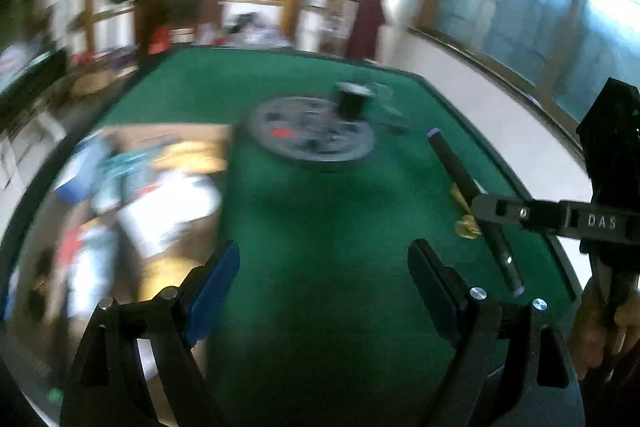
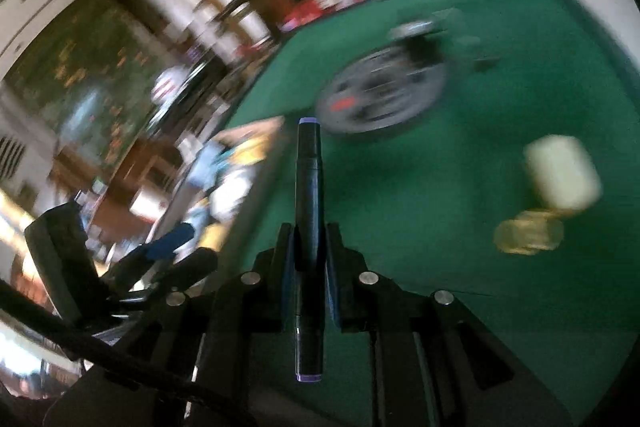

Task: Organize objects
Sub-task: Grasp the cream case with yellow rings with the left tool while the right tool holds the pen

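A black marker (image 2: 308, 187) with purple end caps is clamped between the pads of my right gripper (image 2: 308, 239) and sticks out forward over the green table (image 2: 440, 267). In the left wrist view the same marker (image 1: 460, 175) slants above the table's right side, held by the right gripper (image 1: 486, 206). My left gripper (image 1: 324, 267) stands wide open over bare green felt with nothing between its fingers. Further back lies a round grey organizer tray (image 1: 310, 133) holding small items, with a black cup (image 1: 352, 103) at its far edge.
A yellow crumpled item (image 1: 466, 227) lies under the marker; the right wrist view shows a yellow item (image 2: 528, 235) beside a white block (image 2: 562, 173). A cardboard box (image 1: 140, 195) of mixed things sits off the table's left edge. The left gripper (image 2: 172, 247) shows at lower left.
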Demonstrator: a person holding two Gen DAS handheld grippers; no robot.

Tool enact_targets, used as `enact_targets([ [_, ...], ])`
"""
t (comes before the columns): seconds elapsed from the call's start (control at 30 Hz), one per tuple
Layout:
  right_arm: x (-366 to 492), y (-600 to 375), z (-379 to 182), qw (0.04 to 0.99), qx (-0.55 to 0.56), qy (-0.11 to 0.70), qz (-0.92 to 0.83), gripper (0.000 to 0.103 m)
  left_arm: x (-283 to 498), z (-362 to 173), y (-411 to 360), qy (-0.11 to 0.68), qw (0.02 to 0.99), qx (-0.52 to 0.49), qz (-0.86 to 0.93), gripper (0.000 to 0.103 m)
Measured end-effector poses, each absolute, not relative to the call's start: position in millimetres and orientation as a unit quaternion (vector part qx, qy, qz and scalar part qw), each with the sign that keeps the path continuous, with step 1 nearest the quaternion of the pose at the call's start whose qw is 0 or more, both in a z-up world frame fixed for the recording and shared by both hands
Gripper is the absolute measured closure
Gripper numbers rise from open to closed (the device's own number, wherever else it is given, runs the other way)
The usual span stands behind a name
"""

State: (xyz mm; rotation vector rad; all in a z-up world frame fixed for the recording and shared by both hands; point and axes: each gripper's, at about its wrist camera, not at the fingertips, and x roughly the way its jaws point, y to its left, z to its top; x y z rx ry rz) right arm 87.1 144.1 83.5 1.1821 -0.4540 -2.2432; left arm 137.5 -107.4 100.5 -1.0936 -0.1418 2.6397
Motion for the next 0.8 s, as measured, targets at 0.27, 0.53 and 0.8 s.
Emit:
enact_targets([
  [0.27,102.6,298.3,68.9,0.152,0.424,-0.264,-0.853,0.091,69.5,81.9,24.2,-0.019,0.249,-0.405,0.879,0.021],
  [0.53,112.7,351.0,59.7,0.132,0.403,-0.308,-0.851,0.091,8.9,44.1,96.9,-0.040,0.178,-0.472,0.863,0.022],
  [0.8,108.9,367.0,50.4,0.131,0.403,-0.314,-0.850,0.091,8.5,23.5,142.8,0.049,0.152,-0.474,0.866,0.019],
])
